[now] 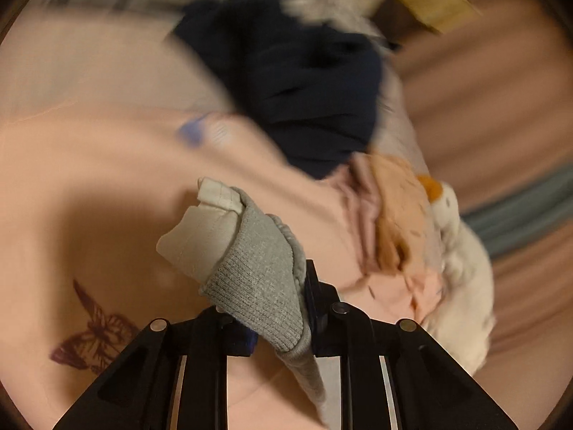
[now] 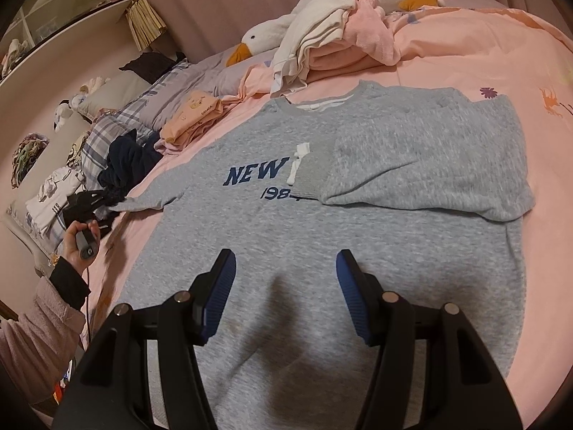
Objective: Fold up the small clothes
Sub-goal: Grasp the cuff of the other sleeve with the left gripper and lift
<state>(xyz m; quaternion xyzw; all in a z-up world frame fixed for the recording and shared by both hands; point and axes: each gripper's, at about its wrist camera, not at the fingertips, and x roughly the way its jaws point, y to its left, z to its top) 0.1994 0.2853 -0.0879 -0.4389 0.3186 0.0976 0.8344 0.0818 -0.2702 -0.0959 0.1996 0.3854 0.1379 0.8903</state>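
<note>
A grey sweatshirt (image 2: 286,243) with blue "NEW" lettering lies flat on the pink bed sheet (image 2: 465,57). One sleeve (image 2: 412,157) is folded across its chest, with a white inner cuff showing. The other sleeve (image 2: 150,200) stretches out to the left, where my left gripper (image 2: 89,199) grips its end. In the left wrist view that gripper (image 1: 279,304) is shut on the grey ribbed cuff (image 1: 250,268), and a white inner cuff (image 1: 204,229) sticks out past it. My right gripper (image 2: 284,268) hangs open above the sweatshirt's lower half with nothing between its blue pads (image 2: 218,286).
A navy garment (image 2: 125,161) and a folded peach garment (image 2: 193,118) lie by the plaid pillows (image 2: 118,122). A heap of pink and white clothes (image 2: 322,46) and a goose plush (image 2: 265,36) sit at the far side. A person's hand (image 2: 80,240) holds the left gripper's handle.
</note>
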